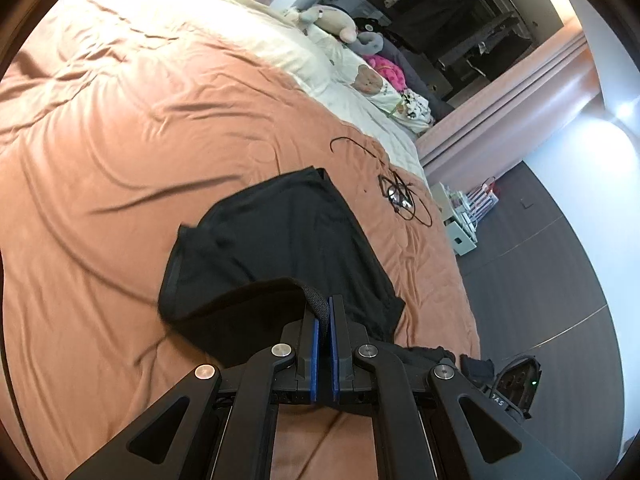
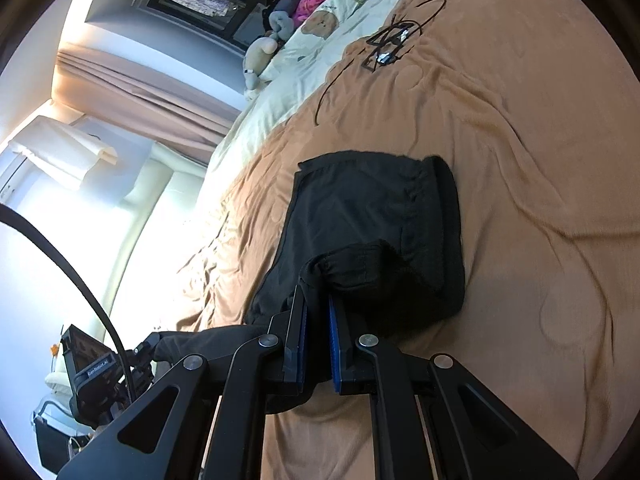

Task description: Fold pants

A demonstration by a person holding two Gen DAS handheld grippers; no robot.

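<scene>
— Pants (image 1: 280, 240), black, lie part-folded on a bed's brown blanket (image 1: 120, 160), one edge lifted clear of the cover. Who has hold of them?

— Both tools. Nearest the lens, the left gripper (image 1: 323, 312) has its blue-padded fingers (image 1: 314, 356) pressed together on a ribbed black band at the garment's near edge. In the other view the right gripper (image 2: 316, 304) has its fingers (image 2: 335, 344) closed on a bunched fold of the same cloth, which humps up just beyond the tips.

— And the rest of the garment?

— It spreads flat on the blanket just past the fingers, a stitched hem showing along its far side in the right wrist view. More black cloth trails off the near edge of the bed.

— What lies beyond?

— A tangle of dark cords with a pair of glasses (image 1: 396, 196) sits on the blanket, apart from the pants. Farther on, a cream quilt (image 1: 320, 64) with a bear print covers the head of the bed, with soft toys (image 1: 332, 20) heaped on it.

— Any containers?

— On the floor beside the bed stand white boxes (image 1: 464, 232) and a striped bag (image 1: 486, 196); their contents are too small to make out. A pink curtain (image 1: 520, 92) hangs behind.
</scene>
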